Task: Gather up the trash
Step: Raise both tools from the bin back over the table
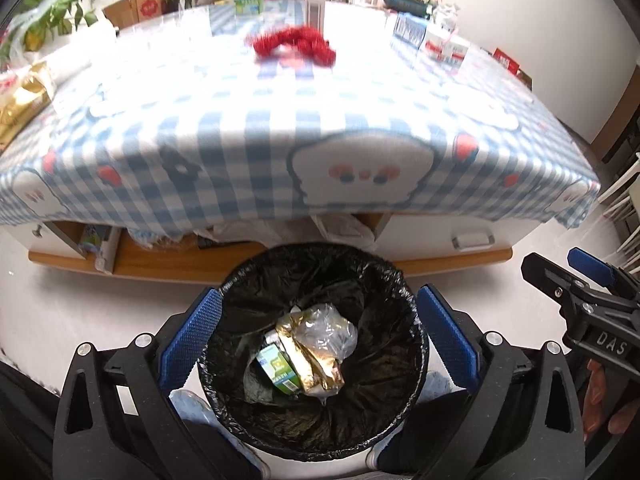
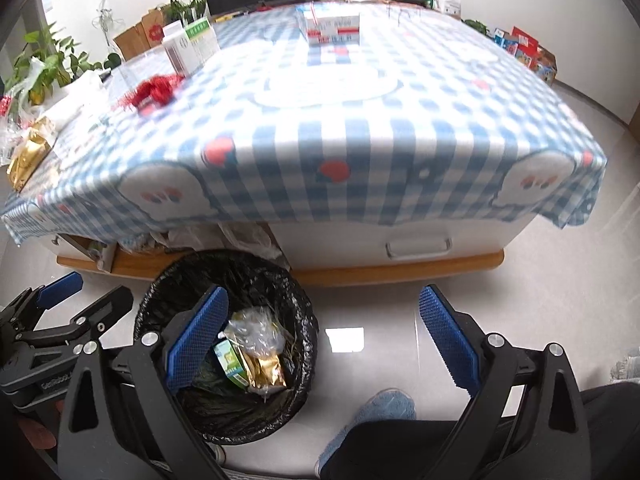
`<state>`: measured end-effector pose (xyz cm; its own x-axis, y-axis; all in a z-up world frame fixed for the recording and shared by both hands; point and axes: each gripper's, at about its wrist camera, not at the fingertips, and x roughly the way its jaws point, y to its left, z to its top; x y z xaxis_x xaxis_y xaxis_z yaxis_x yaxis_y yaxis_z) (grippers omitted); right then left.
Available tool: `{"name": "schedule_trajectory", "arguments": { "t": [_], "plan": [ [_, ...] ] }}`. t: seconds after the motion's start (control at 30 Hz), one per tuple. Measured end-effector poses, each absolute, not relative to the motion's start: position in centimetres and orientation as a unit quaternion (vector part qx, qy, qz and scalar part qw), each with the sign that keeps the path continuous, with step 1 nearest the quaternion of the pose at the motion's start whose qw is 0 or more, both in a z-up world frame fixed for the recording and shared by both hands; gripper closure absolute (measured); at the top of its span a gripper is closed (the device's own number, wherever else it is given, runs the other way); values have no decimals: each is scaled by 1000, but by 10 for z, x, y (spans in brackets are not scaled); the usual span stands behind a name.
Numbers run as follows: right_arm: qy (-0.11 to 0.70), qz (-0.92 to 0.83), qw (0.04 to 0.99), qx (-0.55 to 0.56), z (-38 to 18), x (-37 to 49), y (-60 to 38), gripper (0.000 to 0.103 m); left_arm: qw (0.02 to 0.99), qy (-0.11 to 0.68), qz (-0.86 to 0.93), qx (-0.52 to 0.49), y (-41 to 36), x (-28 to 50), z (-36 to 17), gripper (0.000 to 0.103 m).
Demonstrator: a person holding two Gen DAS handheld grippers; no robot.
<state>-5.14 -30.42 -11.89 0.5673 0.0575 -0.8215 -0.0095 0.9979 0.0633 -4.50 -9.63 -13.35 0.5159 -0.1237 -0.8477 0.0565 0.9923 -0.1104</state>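
A round bin with a black liner (image 1: pixel 240 280) stands on the floor in front of the table; it also shows in the right wrist view (image 2: pixel 160 280). Inside lie a gold wrapper (image 1: pixel 316 364), a clear plastic bag (image 1: pixel 332 328) and a green carton (image 1: pixel 276 368). My left gripper (image 1: pixel 316 336) is open and empty, directly above the bin. My right gripper (image 2: pixel 324 340) is open and empty, over the floor to the right of the bin. Red tinsel (image 1: pixel 296 42) and a gold bag (image 1: pixel 20 104) lie on the table.
A low table with a blue checked cloth (image 1: pixel 320 112) fills the middle. Cartons (image 2: pixel 188 42) and a white box (image 2: pixel 334 28) stand on it. An open drawer with clutter (image 1: pixel 100 244) is under the left edge. Plants stand at the far left. My slippered foot (image 2: pixel 380 408) is on the floor.
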Motion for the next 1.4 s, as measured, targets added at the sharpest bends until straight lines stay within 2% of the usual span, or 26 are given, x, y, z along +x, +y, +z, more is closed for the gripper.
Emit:
{"name": "schedule_trajectory", "arguments": {
  "t": [0.67,1.0,1.4],
  "plan": [
    [404,30,914,0,-53,-5,-301,11,887,457,-48,-37,-86,-5,-70,6],
    [391,21,920,-3,-35,61,-311,11,894,445,-49,-22,-85,48,-48,6],
    [387,15,922,-6,-21,150,-312,11,891,452,-38,-18,-83,110,-54,7]
  ]
}}
